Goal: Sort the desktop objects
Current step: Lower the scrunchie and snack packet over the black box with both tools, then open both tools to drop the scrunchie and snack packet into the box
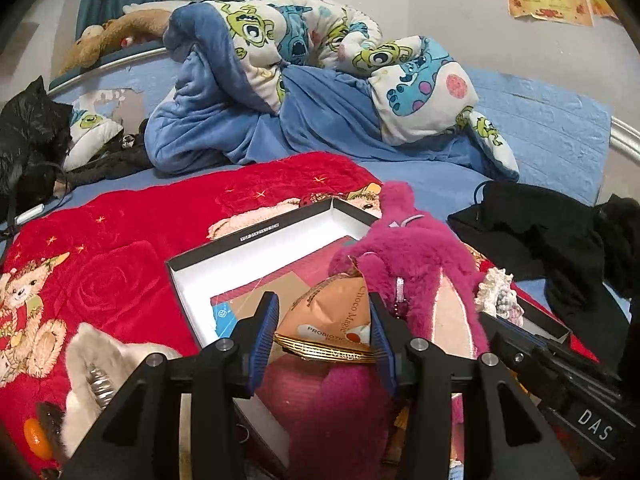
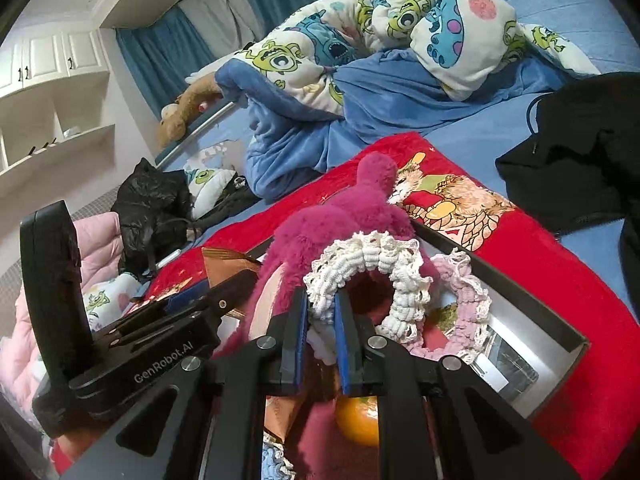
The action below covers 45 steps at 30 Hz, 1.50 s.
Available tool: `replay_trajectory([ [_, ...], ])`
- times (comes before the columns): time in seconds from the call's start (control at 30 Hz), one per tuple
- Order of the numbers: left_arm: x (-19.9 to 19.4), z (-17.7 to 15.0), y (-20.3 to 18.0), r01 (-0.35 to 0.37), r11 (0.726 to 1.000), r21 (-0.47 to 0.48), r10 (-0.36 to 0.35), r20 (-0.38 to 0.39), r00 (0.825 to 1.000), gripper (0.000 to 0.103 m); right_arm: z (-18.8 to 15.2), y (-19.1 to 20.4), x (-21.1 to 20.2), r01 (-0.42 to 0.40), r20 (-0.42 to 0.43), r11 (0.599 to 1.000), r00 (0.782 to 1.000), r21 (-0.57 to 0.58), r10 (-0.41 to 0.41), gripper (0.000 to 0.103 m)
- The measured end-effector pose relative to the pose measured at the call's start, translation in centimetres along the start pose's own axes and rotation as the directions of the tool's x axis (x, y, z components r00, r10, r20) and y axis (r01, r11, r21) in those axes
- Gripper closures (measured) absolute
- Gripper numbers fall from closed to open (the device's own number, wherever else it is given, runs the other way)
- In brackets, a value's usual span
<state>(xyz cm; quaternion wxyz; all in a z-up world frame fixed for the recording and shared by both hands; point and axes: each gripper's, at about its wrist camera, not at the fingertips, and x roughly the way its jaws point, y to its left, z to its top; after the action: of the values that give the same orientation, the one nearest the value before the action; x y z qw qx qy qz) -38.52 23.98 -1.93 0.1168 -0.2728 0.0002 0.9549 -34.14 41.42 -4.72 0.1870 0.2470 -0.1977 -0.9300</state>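
Note:
My left gripper (image 1: 324, 320) is shut on an orange "Choco Magic" snack packet (image 1: 336, 316), held above a black box with a white inside (image 1: 256, 248). A magenta plush toy (image 1: 416, 264) lies across the box's right side. My right gripper (image 2: 322, 312) is shut on a white crocheted scrunchie (image 2: 372, 264), over the plush (image 2: 340, 216) and the box (image 2: 520, 280). A pink crocheted scrunchie (image 2: 464, 300) lies in the box beside it. An orange fruit (image 2: 358, 420) shows under the right gripper. The left gripper's body (image 2: 120, 344) shows at left in the right wrist view.
The box sits on a red bear-print blanket (image 1: 112, 272) on a blue bed. A cartoon-print duvet (image 1: 320, 64) is bunched behind. Black clothing (image 1: 540, 240) lies to the right and a black bag (image 1: 28, 144) to the left. A white furry item (image 1: 96, 356) lies near left.

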Motion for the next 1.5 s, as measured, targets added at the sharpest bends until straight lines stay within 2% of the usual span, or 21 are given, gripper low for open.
replay_trajectory([
  [0.4,0.0,-0.1,-0.6,-0.030,0.999,0.028,0.030,-0.002,1.000,0.058,0.0,0.1,0.0,0.007,0.001,1.000,1.000,-0.006,-0.007,0.088],
  [0.47,0.1,-0.1,-0.5,-0.032,0.999,0.025,0.033,-0.008,0.999,0.051,0.0,0.2,0.0,0.014,0.003,1.000,1.000,-0.010,-0.014,0.084],
  [0.5,0.1,-0.1,-0.5,-0.034,0.999,0.023,0.035,-0.016,0.999,0.046,0.0,0.3,-0.1,0.021,0.006,1.000,1.000,-0.012,-0.021,0.080],
  [0.53,0.2,-0.1,-0.5,-0.041,0.999,0.023,0.042,-0.030,0.999,0.034,0.1,0.3,-0.2,0.033,0.011,0.999,0.999,-0.013,-0.033,0.065],
  [0.57,0.1,-0.2,-0.3,-0.059,0.998,0.015,0.059,-0.036,0.998,0.027,0.1,0.4,-0.3,0.039,0.019,0.999,0.999,-0.015,-0.039,0.044],
  [0.6,-0.2,-0.1,0.0,-0.062,0.998,0.002,0.062,-0.038,0.997,0.024,0.2,0.6,-0.6,0.036,0.031,0.999,0.999,-0.025,-0.035,0.040],
  [0.67,-0.6,-0.1,0.6,-0.063,0.998,-0.016,0.062,-0.044,0.997,0.005,0.3,0.7,-1.1,0.068,0.060,0.997,0.996,-0.031,-0.066,0.031],
  [0.7,-0.9,-0.1,1.0,-0.064,0.998,-0.024,0.063,-0.038,0.997,0.000,0.3,0.6,-1.4,0.052,0.070,0.998,0.996,-0.026,-0.050,0.029],
  [0.8,-1.8,-0.6,2.1,-0.044,0.997,-0.059,0.042,-0.028,0.999,0.000,0.5,0.3,-2.0,0.007,0.094,1.000,0.996,-0.021,-0.005,0.016],
  [0.87,-2.2,-1.4,2.3,-0.034,0.997,-0.063,0.032,-0.039,0.999,0.000,0.5,0.9,-2.1,-0.007,0.100,0.999,0.995,-0.042,0.011,0.000],
  [0.97,-3.1,-1.7,1.7,-0.053,0.998,-0.014,0.053,-0.027,0.998,0.000,0.3,1.7,-1.8,0.026,0.098,0.996,0.995,-0.082,-0.018,0.000],
  [1.07,-4.0,-1.7,1.2,-0.054,0.999,0.002,0.054,0.011,0.998,0.000,0.2,1.6,-1.8,0.024,0.100,0.997,0.995,-0.072,-0.017,0.000],
  [1.17,-3.9,-1.8,0.9,-0.038,0.999,0.009,0.038,0.010,0.999,0.000,0.2,0.5,-2.2,0.016,0.120,1.000,0.993,-0.021,-0.013,0.000],
  [1.3,-4.6,-1.9,0.4,-0.042,0.998,0.045,0.039,0.056,0.998,0.000,0.1,-0.6,-2.7,0.018,0.140,0.999,0.990,0.040,-0.024,0.000],
  [1.43,-7.2,-2.2,-0.2,-0.041,0.997,0.066,0.032,0.139,0.990,0.000,-0.3,-1.2,-4.0,0.012,0.190,0.996,0.981,0.085,-0.028,0.000],
  [1.5,-8.4,-2.6,-0.3,-0.032,0.997,0.065,0.022,0.144,0.989,0.000,-0.8,-2.1,-4.9,-0.004,0.215,0.991,0.976,0.137,-0.025,0.000],
])
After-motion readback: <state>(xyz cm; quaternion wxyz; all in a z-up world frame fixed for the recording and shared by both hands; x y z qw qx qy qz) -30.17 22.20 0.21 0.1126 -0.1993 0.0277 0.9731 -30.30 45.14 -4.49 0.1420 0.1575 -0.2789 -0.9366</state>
